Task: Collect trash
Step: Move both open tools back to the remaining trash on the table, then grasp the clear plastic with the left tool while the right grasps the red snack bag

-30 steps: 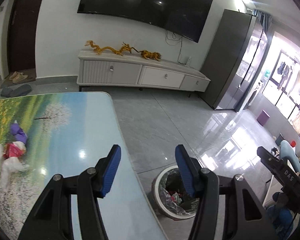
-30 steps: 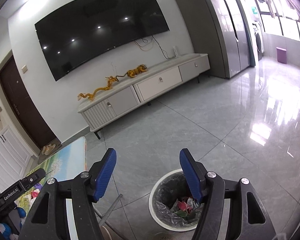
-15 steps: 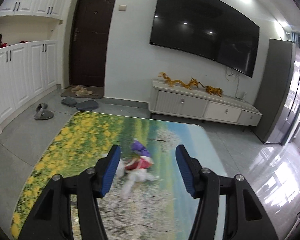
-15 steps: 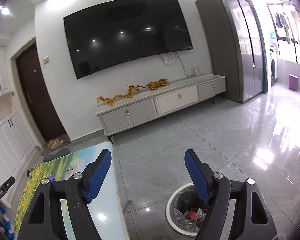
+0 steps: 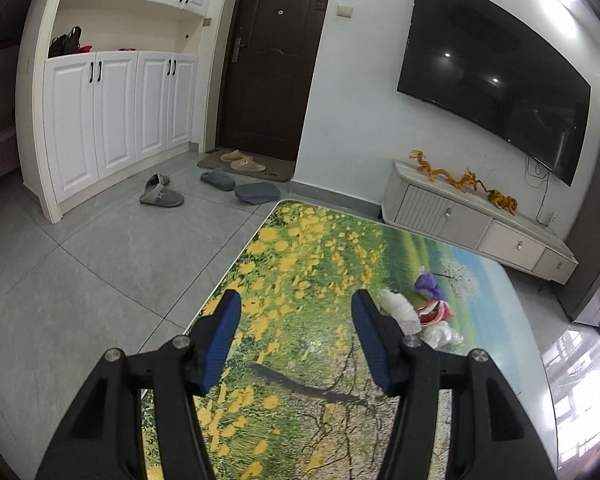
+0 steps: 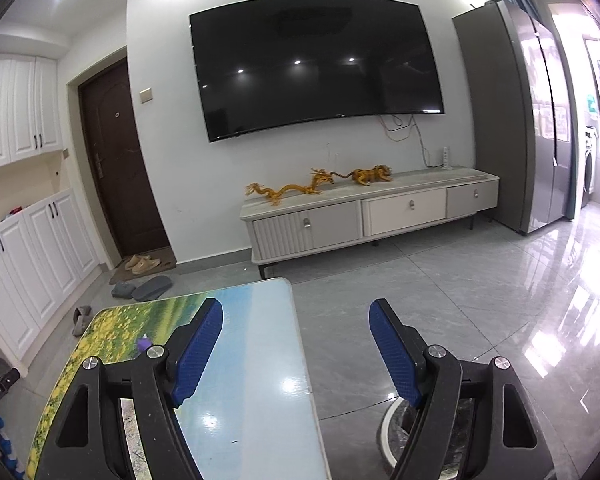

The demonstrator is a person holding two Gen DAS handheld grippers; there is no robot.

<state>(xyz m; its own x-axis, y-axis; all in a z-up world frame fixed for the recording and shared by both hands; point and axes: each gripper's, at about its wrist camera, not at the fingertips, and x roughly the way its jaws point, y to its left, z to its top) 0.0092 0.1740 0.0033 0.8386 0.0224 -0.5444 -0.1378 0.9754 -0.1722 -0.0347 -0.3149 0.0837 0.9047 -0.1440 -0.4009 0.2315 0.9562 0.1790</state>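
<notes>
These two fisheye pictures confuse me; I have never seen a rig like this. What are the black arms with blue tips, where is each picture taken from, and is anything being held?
There is no robot here. A person carries a hand-held gripper in each hand, and a small camera on each looks forward along its two fingers. The black arms with blue pads are those fingers.

One picture comes from the left hand-held gripper. It looks over a table printed with a flower meadow. On it lies a small pile of trash: white crumpled pieces, something red, something purple.

The other comes from the right hand-held gripper, which looks past the table's pale end toward the television. At the bottom edge, the rim of a lined trash bin shows on the floor.

Both grippers are open and hold nothing.
</notes>
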